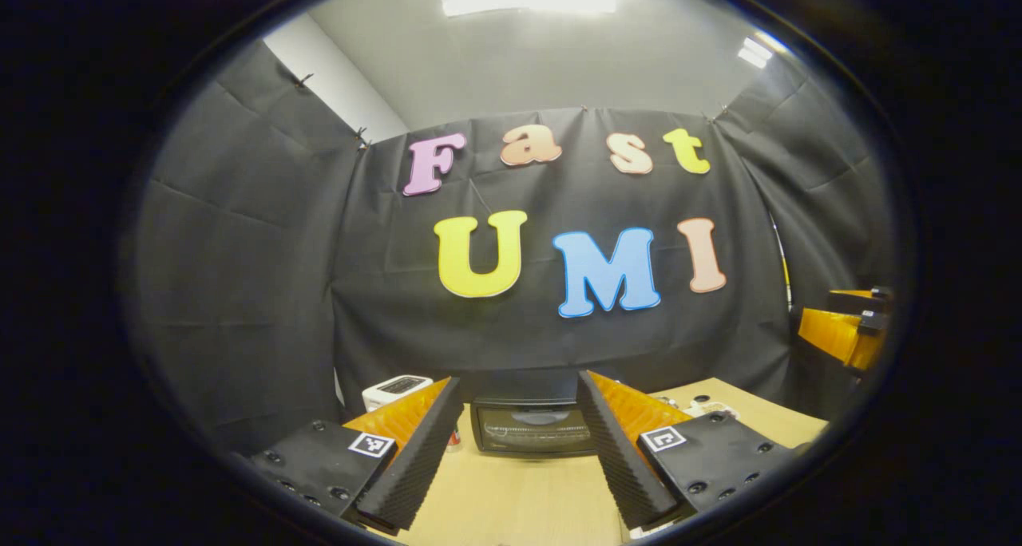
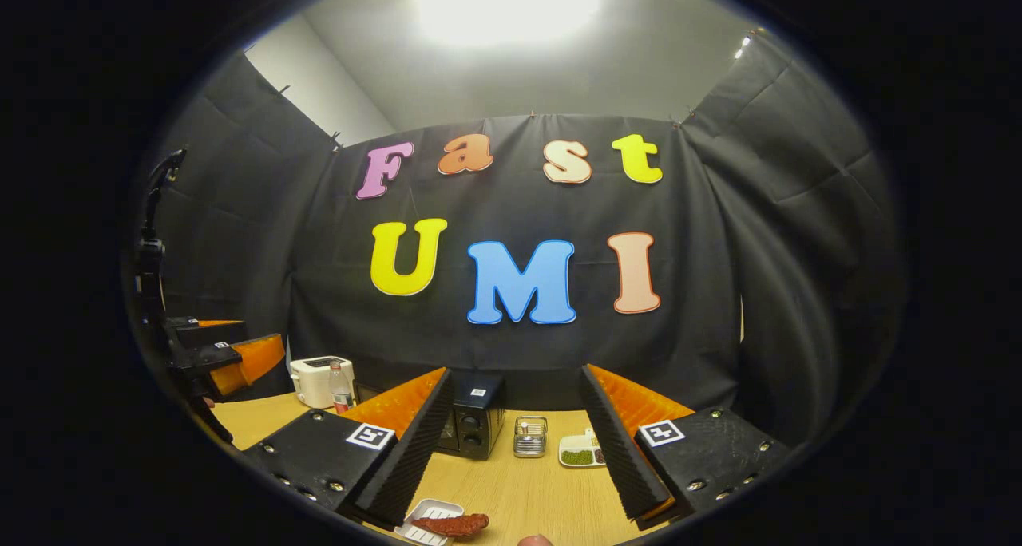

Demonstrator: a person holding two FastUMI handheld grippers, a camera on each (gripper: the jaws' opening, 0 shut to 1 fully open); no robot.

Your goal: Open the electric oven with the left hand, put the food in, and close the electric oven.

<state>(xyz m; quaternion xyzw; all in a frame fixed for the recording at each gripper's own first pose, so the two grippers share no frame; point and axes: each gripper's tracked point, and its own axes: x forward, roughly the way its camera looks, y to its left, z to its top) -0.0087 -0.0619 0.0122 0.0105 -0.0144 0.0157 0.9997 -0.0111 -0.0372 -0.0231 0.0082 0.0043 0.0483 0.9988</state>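
Observation:
The black electric oven [image 1: 531, 426] stands on the wooden table [image 1: 511, 498] at the back, its glass door shut. My left gripper [image 1: 519, 380] is open and held back from it, the oven framed between its fingers. In the right gripper view the oven [image 2: 471, 417] shows its knob side. A reddish piece of food [image 2: 451, 524] lies on a small white tray [image 2: 423, 522] at the near edge, below my open right gripper [image 2: 515, 372], which holds nothing. The other gripper [image 2: 231, 358] hangs at far left.
A white toaster [image 2: 319, 380] and a small bottle [image 2: 341, 388] stand left of the oven. A metal holder [image 2: 529, 437] and a dish of green bits [image 2: 579, 454] sit right of it. The right gripper's body [image 1: 846, 330] shows at the far right of the left gripper view.

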